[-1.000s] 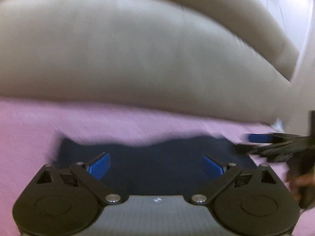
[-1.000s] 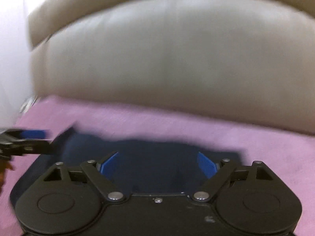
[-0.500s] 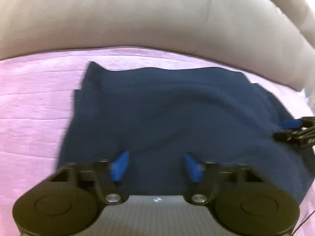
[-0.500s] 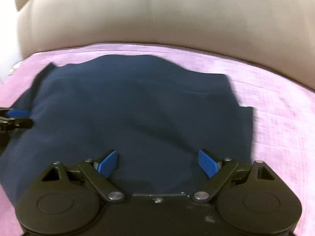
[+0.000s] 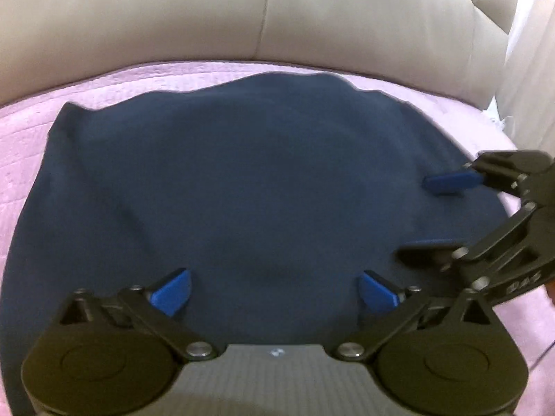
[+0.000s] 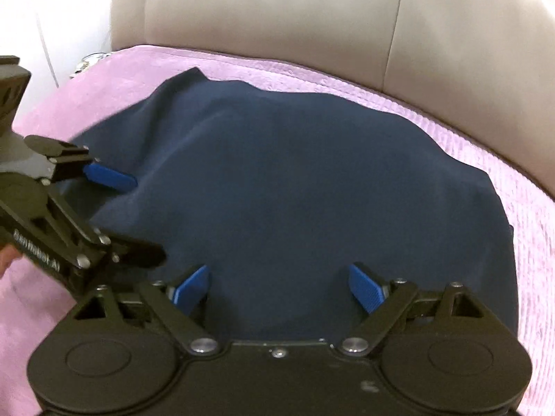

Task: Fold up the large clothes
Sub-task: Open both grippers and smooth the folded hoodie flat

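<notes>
A dark navy garment (image 5: 242, 180) lies folded and fairly flat on a pink blanket (image 5: 31, 128); it also shows in the right wrist view (image 6: 312, 187). My left gripper (image 5: 274, 293) is open and empty, low over the garment's near edge. My right gripper (image 6: 279, 286) is open and empty over the same near edge. Each gripper shows in the other's view: the right one (image 5: 433, 215) at the right, the left one (image 6: 135, 215) at the left, both with jaws apart over the cloth.
A beige leather sofa back (image 5: 263, 14) rises just behind the blanket and also fills the top of the right wrist view (image 6: 347, 20). A white wall or cabinet (image 6: 52, 17) stands at the far left there.
Both grippers tilted down and came closer together over the garment. The left gripper's jaws, narrower half a second ago, have opened wide. The sofa back filled the views a second ago.
</notes>
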A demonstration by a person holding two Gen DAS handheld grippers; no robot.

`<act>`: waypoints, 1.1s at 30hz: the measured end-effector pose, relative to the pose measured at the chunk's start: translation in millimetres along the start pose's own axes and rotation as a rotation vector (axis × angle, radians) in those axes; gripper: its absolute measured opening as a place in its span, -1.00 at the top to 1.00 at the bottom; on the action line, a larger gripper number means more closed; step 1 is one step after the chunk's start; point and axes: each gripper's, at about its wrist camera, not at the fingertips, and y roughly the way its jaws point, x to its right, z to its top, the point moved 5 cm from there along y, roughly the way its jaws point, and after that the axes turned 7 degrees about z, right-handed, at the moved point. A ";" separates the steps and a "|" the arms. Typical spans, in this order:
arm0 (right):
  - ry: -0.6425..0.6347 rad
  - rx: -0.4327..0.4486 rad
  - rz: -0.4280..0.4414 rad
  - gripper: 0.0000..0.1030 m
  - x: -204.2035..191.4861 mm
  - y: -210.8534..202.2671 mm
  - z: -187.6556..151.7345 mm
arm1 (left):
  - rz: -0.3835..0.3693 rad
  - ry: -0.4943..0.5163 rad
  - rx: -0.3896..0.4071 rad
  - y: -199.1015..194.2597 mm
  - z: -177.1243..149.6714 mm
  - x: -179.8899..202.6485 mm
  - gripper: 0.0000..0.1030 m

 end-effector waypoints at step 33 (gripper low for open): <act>0.511 0.133 -0.160 -0.98 116.9 -77.7 0.3 | -0.006 -0.227 0.126 -61.0 10.9 -179.4 -1.00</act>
